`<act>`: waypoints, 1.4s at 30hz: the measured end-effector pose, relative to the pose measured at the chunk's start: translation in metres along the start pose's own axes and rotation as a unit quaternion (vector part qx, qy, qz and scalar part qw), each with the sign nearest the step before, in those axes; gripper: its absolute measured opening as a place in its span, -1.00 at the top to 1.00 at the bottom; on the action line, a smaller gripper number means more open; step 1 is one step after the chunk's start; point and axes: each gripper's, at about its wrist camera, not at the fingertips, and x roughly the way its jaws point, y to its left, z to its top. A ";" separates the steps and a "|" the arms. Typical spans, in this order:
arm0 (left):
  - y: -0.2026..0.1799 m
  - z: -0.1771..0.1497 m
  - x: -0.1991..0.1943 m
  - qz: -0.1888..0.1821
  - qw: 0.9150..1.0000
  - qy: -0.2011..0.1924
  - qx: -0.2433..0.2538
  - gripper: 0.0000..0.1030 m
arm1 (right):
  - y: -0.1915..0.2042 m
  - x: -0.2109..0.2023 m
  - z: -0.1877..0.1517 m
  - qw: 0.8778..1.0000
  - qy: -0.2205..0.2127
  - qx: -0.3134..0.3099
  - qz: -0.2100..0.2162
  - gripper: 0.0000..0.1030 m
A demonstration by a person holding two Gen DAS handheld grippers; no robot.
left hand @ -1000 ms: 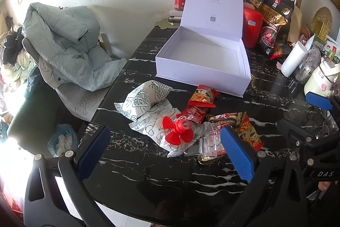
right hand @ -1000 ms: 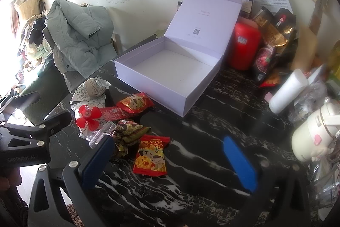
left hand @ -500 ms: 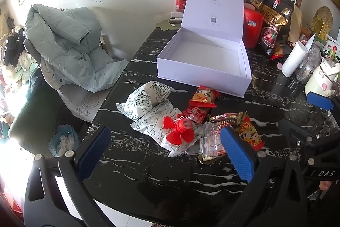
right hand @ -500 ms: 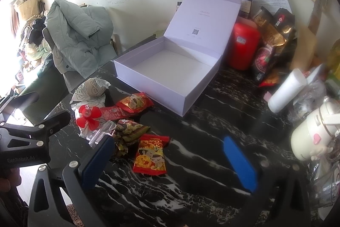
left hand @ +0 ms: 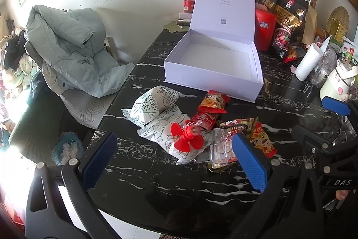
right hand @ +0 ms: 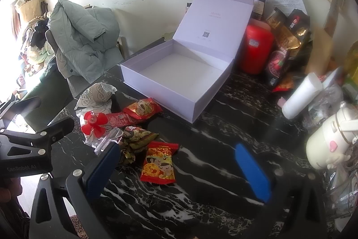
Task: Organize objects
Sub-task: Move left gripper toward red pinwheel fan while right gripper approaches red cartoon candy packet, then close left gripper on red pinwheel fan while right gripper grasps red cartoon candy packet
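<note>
In front of the empty white box (left hand: 212, 68), loose snack packets (right hand: 159, 162) and a red fan (left hand: 186, 137) sit piled on the dark surface (left hand: 179, 183). Left tool (left hand: 176, 162) and right tool (right hand: 176, 168) both wide open, holding nothing. Risk — overlapping slippery wrappers; a pinch may drag neighbours along.

Bare table (right hand: 223, 127) right of snack pile (right hand: 136, 127)

"DAS" marks the right gripper (left hand: 335, 124); "CEREAL" a snack wrapper (left hand: 237, 125).
</note>
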 end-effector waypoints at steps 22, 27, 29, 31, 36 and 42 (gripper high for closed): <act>-0.004 -0.023 0.020 -0.013 0.999 0.039 -0.019 -1.00 | -0.006 0.017 -0.024 0.999 0.022 0.011 0.022 -1.00; -0.003 -0.032 0.032 -0.021 0.998 0.051 -0.027 -1.00 | -0.007 0.027 -0.034 0.999 0.031 0.012 0.035 -1.00; -0.002 -0.036 0.037 -0.024 0.998 0.057 -0.032 -1.00 | -0.006 0.032 -0.037 0.999 0.036 0.010 0.036 -1.00; 0.000 -0.040 0.040 -0.029 0.997 0.059 -0.038 -1.00 | -0.006 0.037 -0.041 0.998 0.042 0.010 0.039 -1.00; 0.006 -0.045 0.050 -0.033 0.997 0.058 -0.048 -1.00 | -0.006 0.049 -0.048 0.997 0.054 0.013 0.046 -1.00; 0.007 -0.041 0.053 -0.028 0.998 0.044 -0.039 -0.97 | -0.005 0.064 -0.050 0.996 0.068 0.013 0.053 -1.00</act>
